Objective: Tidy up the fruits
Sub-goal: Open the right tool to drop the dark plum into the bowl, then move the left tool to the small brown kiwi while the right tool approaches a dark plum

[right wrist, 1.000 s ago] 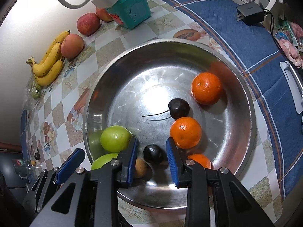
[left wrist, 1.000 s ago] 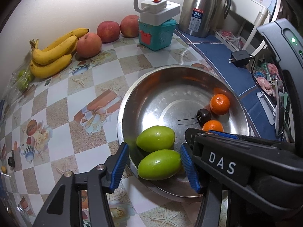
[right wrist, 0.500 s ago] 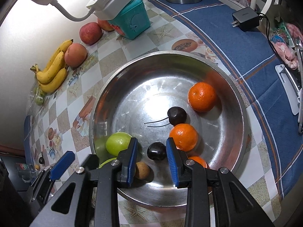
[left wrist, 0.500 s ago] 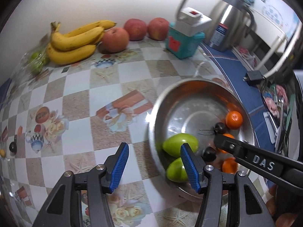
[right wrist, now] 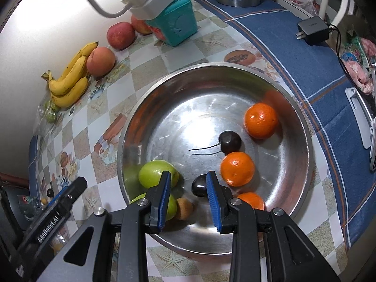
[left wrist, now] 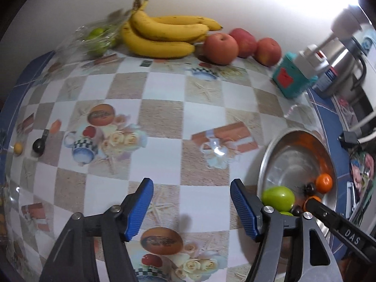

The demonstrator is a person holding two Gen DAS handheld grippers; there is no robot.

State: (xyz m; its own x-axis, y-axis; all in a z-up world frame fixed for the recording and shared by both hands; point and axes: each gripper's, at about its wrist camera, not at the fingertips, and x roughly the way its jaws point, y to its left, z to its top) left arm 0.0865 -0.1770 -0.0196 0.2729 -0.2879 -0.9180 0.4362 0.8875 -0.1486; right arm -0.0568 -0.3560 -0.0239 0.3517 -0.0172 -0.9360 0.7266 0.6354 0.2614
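The left gripper (left wrist: 191, 208), empty with jaws opening, has swung off the steel bowl (left wrist: 263, 164) toward the bananas (left wrist: 164, 35) at twelve o'clock, likely the next pick, while the right gripper (right wrist: 188, 196) hovers narrow and empty over a dark plum (right wrist: 199, 185)

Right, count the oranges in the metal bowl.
3. One near the far right wall, one mid-bowl beside a dark fruit, one half hidden behind the right tongs; more could be hidden there.
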